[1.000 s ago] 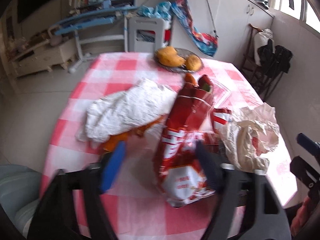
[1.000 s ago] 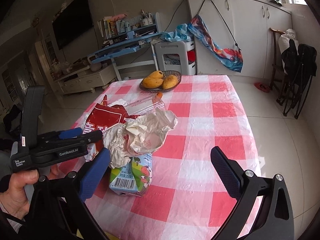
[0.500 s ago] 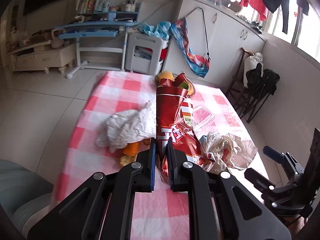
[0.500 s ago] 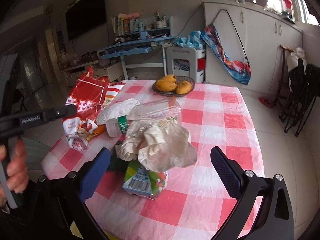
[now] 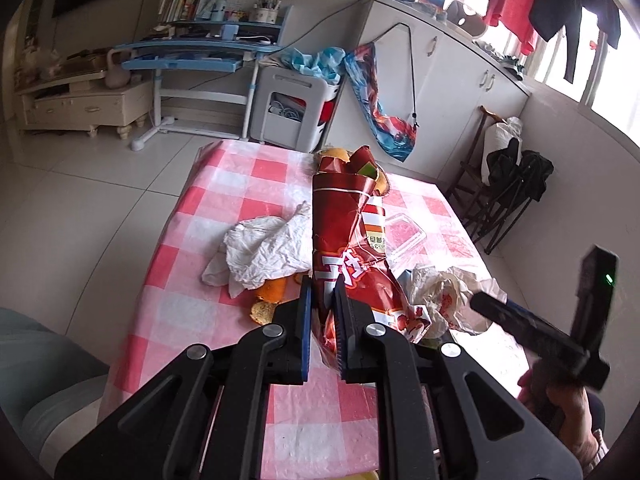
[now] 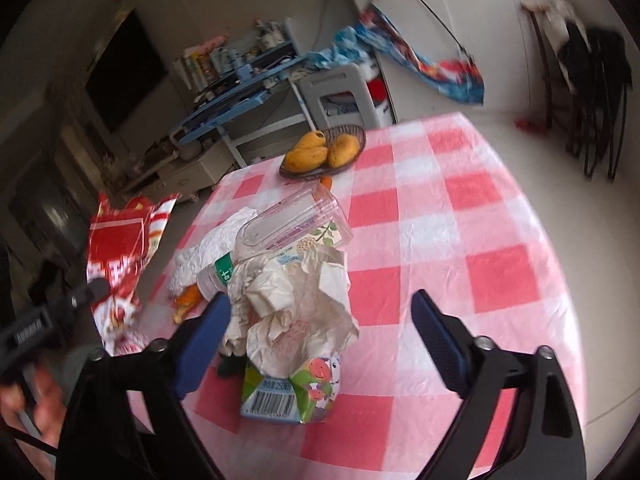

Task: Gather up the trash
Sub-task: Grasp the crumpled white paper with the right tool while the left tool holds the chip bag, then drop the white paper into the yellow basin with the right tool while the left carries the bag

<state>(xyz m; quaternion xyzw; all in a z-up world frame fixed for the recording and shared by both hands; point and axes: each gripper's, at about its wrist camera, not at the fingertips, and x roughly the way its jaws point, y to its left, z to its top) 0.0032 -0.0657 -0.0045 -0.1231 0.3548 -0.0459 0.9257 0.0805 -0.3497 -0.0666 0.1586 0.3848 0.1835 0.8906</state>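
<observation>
In wire basket (image 6: 352,136), seemingly mangoes (image 6: 320,151).

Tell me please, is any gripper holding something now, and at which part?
The left gripper is shut on the red snack bag near its lower end. The right gripper holds nothing; its jaws are closing around the crumpled paper.

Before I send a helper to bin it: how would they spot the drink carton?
On the checked table, go to the trash heap at the near edge. The carton lies under the crumpled paper, between the right gripper's closing fingers, untouched. It alone shows a barcode and cartoon fruit.
</observation>
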